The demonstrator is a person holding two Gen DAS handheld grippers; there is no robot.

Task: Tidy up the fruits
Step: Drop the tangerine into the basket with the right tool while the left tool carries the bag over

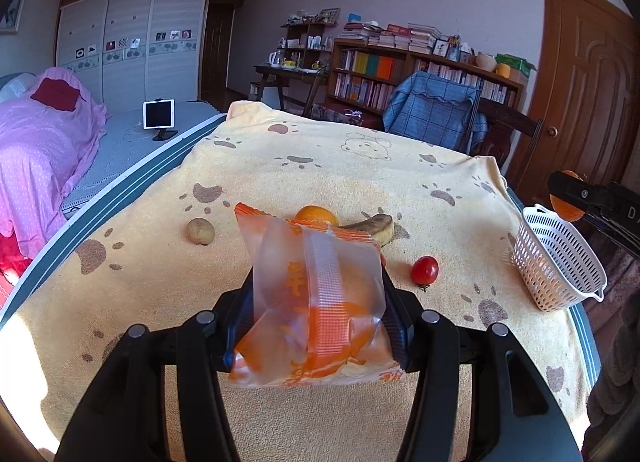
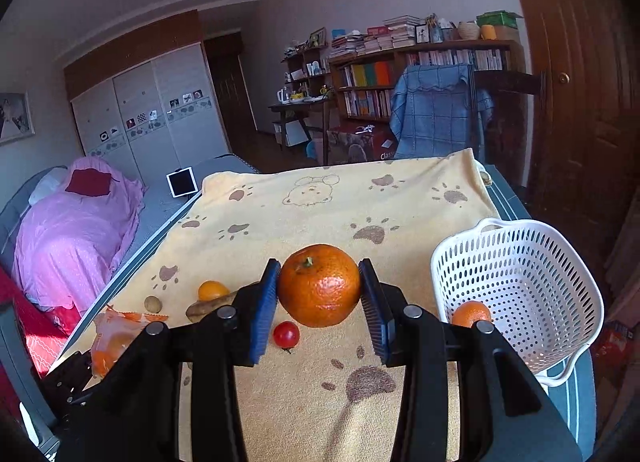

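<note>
My left gripper (image 1: 316, 326) is shut on a frosted orange-printed snack packet (image 1: 316, 302), held above the towel. My right gripper (image 2: 320, 294) is shut on a large orange (image 2: 319, 285), raised above the table just left of the white basket (image 2: 532, 262). One small orange (image 2: 471, 313) lies inside the basket. On the towel lie a cherry tomato (image 1: 425, 269), a banana (image 1: 376, 227), another orange (image 1: 317, 216) and a small brownish kiwi (image 1: 201, 231). The right gripper with its orange (image 1: 566, 208) shows at the left view's right edge.
A yellow paw-print towel (image 1: 320, 166) covers the table. The basket (image 1: 556, 262) stands at the table's right edge. A bed with a pink cover (image 1: 44, 142) is to the left; a chair with a blue throw (image 1: 436, 114) stands behind the table.
</note>
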